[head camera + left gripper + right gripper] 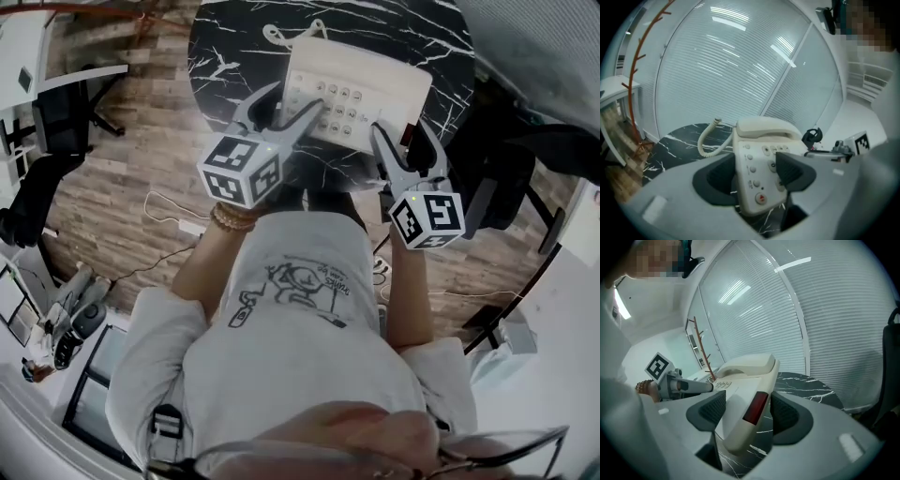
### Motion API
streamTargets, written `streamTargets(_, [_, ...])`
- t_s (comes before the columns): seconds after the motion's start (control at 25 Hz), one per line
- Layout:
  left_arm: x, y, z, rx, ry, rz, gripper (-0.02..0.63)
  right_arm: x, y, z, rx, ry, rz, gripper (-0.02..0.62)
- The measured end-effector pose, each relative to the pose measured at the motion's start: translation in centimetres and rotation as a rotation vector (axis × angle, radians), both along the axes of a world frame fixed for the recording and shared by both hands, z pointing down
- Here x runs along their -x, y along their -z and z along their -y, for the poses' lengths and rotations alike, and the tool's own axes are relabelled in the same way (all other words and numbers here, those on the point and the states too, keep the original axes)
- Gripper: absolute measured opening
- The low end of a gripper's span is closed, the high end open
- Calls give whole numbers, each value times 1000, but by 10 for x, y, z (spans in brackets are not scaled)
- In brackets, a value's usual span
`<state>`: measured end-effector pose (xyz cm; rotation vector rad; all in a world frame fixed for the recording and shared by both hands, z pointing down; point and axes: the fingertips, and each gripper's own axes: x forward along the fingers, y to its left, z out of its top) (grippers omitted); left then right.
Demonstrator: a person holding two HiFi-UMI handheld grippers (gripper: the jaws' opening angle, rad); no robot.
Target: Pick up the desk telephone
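Note:
The cream desk telephone (356, 89), handset (766, 127) in its cradle, hangs over the round black marble table (234, 37). My left gripper (298, 96) is shut on its near left corner, pads on either side of the keypad end (759, 159). The right gripper (401, 131) is shut on its near right edge, clamping the side with the dark red window (757, 406). In both gripper views the marble top (806, 385) shows beneath the phone's front. The coiled cord (708, 140) trails from the phone down to the table.
A red coat stand (635, 70) and a glass wall with blinds stand behind the table. A black office chair (56, 122) is on the left and dark seating (525, 150) on the right. Thin cables (169, 211) lie on the wood floor.

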<state>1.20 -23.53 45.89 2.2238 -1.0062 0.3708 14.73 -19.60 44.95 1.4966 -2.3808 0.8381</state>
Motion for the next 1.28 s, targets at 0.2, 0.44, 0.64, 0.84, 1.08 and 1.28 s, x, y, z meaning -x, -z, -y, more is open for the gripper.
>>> streamTargets(0.2, [3,58,-1,-61,20,3,273,2,52,-3,-41,-21,14,305])
streamTargets(0.44, [10,115,-8,-119,49,0,273,9,109,-9,-99,-17,13,307])
streamTargets(0.64, [16,156,-13,-166,88,-34,272,14,152,-11,-161,0,-6,307])
streamTargets(0.84, [19,182,-20,-196,99,-47,273,17,179,-17,-197,0,-10,308])
streamTargets(1.08, [17,202,-22,-250,93,-44,272,15,193,-20,-226,-7,-10,308])
streamTargets(1.28, [19,202,-25,-252,97,-53,270,16,195,-23,-235,-9,-10,308])
